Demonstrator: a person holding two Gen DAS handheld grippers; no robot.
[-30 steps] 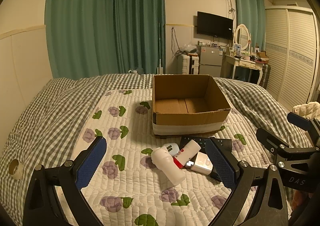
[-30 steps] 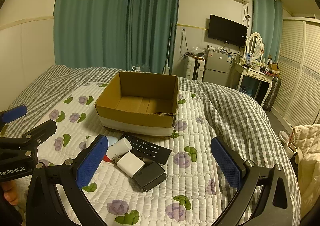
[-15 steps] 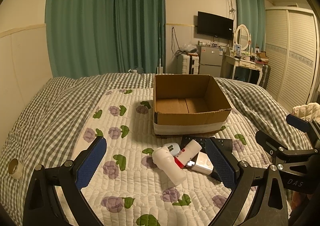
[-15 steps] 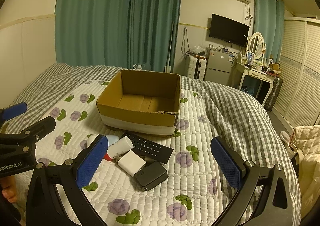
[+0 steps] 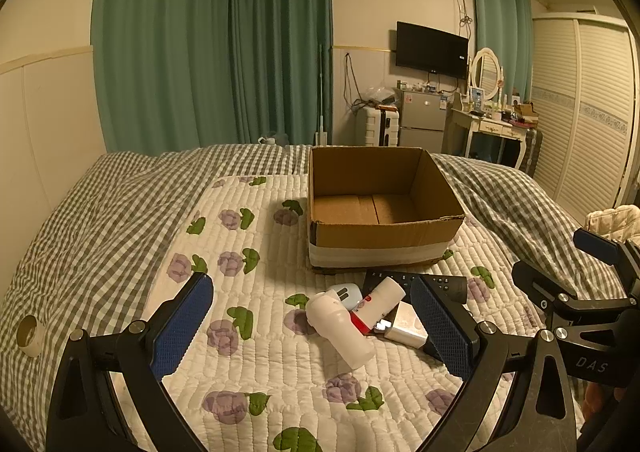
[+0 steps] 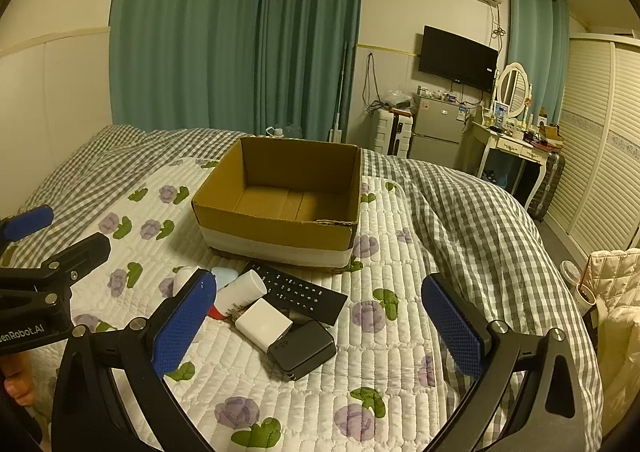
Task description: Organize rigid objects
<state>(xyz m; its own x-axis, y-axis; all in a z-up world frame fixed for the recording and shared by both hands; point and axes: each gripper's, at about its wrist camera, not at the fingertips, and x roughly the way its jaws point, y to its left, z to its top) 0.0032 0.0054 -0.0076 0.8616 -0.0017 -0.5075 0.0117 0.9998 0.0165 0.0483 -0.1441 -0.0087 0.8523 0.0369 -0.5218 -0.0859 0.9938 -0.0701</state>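
Observation:
An open, empty cardboard box (image 5: 416, 238) (image 6: 276, 230) stands on the quilted bed. In front of it lies a pile: a white bottle (image 5: 342, 326), a white tube with red end (image 5: 376, 302) (image 6: 240, 290), a pale blue item (image 5: 347, 292) (image 6: 225, 276), a black remote (image 5: 448, 283) (image 6: 300, 292), a white charger block (image 5: 405, 326) (image 6: 264, 322) and a black power brick (image 6: 304, 348). My left gripper (image 5: 312, 326) is open and empty, hovering just before the pile. My right gripper (image 6: 316, 326) is open and empty, hovering over the pile.
A tape roll (image 5: 29, 334) lies on the checked blanket at the left. The floral quilt (image 5: 240, 236) spreads around the box. A cream padded item (image 6: 616, 292) sits off the bed's right edge. Dresser, fridge and wardrobe stand beyond.
Both grippers have drifted slightly forward toward the pile and box. Nothing was grasped, and the objects have not moved.

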